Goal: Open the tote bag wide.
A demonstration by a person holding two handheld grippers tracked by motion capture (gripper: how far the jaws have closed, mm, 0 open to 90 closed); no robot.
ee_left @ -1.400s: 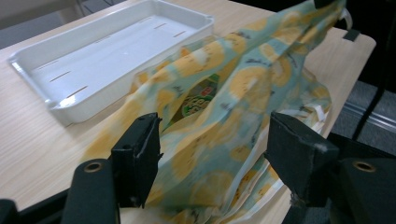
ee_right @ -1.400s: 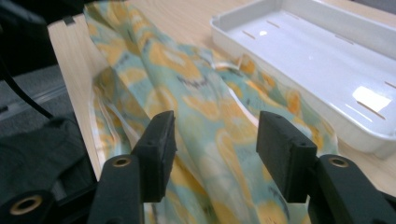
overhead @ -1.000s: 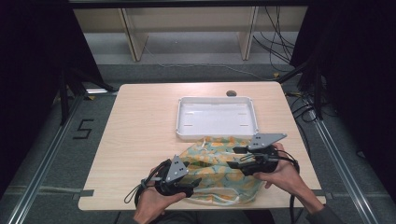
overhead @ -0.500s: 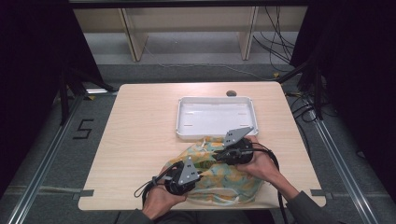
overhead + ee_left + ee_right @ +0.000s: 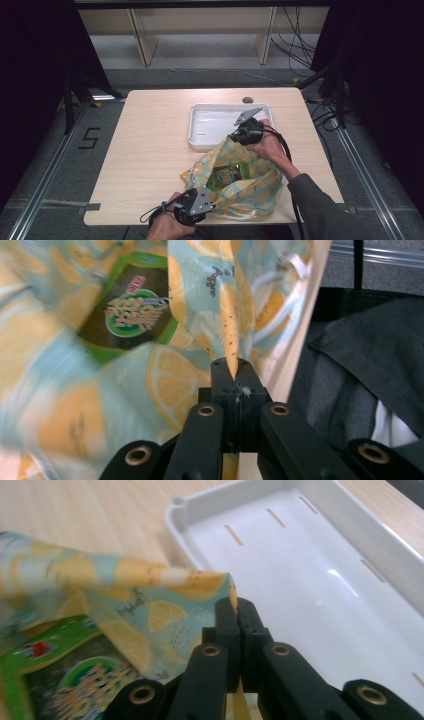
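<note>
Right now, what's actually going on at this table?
A person is holding a lemon-print bag open with both grippers. The left gripper is shut on the near edge, the right gripper on the far edge by the empty white tray. A green snack packet shows inside the bag's mouth.

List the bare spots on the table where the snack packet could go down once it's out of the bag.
Free: the white tray, empty inside, and the tabletop left of tray and bag, from far edge to near. Narrow strip right of the tray. Crowded: near-right, where the lemon-print bag holding the green snack packet is stretched between left gripper and right gripper.
</note>
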